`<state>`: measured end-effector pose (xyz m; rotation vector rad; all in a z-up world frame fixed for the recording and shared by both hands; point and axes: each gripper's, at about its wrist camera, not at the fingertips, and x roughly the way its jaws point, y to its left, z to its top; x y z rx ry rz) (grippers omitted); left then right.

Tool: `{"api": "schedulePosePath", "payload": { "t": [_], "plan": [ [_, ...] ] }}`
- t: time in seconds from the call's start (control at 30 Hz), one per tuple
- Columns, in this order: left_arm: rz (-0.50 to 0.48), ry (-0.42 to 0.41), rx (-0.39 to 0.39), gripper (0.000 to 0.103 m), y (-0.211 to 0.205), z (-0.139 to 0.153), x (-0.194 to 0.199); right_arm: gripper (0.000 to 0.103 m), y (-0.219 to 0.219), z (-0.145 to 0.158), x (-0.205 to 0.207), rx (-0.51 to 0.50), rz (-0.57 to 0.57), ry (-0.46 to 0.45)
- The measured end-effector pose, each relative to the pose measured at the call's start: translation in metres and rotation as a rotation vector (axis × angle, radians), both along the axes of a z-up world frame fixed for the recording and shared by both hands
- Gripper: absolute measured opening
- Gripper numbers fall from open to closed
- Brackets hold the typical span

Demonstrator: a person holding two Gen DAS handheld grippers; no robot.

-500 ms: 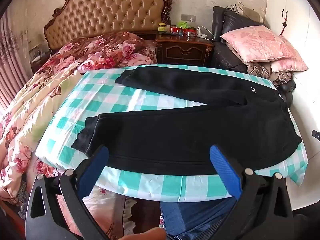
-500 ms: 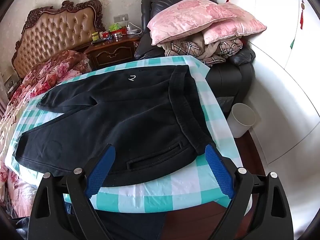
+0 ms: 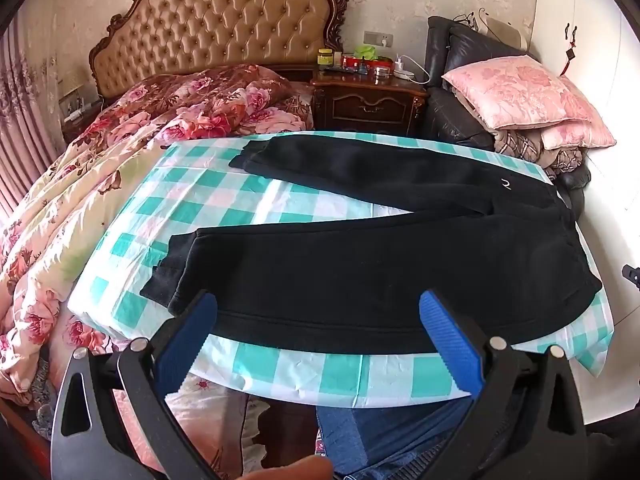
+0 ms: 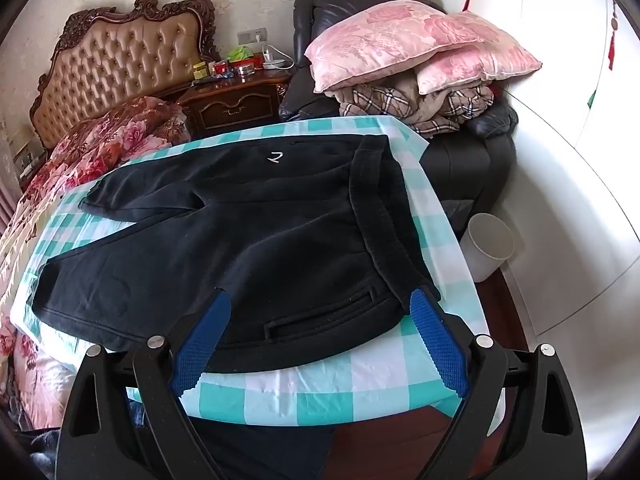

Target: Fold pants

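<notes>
The left gripper (image 3: 318, 320) hangs with jaws spread wide over the near leg of the black pants (image 3: 380, 272), which lie flat with legs apart on the checked cloth (image 3: 304, 376). The soft, limp fleece will likely sag and needs pinching at hem and waistband (image 4: 380, 216), where the right gripper (image 4: 320, 316) hovers, equally spread and empty.
</notes>
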<state>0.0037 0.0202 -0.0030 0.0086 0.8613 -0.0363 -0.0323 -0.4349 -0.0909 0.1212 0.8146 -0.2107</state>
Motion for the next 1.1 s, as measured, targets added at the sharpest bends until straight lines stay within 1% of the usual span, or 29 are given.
{"api": "schedulePosePath", "payload": {
  "t": [0.03, 0.1, 0.47, 1.1],
  "plan": [
    [0.001, 0.001, 0.0, 0.101, 0.002, -0.001, 0.0, 0.088, 0.001, 0.0, 0.0, -0.002, 0.002, -0.001],
    [0.007, -0.003, 0.012, 0.101, -0.018, 0.003, -0.002, 0.088, 0.001, 0.001, 0.0, -0.002, 0.001, -0.002],
    [0.015, -0.002, 0.005, 0.101, -0.016, 0.003, -0.001, 0.088, 0.006, 0.003, -0.001, 0.004, 0.029, -0.017],
    [0.017, -0.002, 0.005, 0.101, -0.016, 0.002, 0.0, 0.088, 0.007, 0.001, -0.001, 0.008, 0.027, -0.024]
  ]
}}
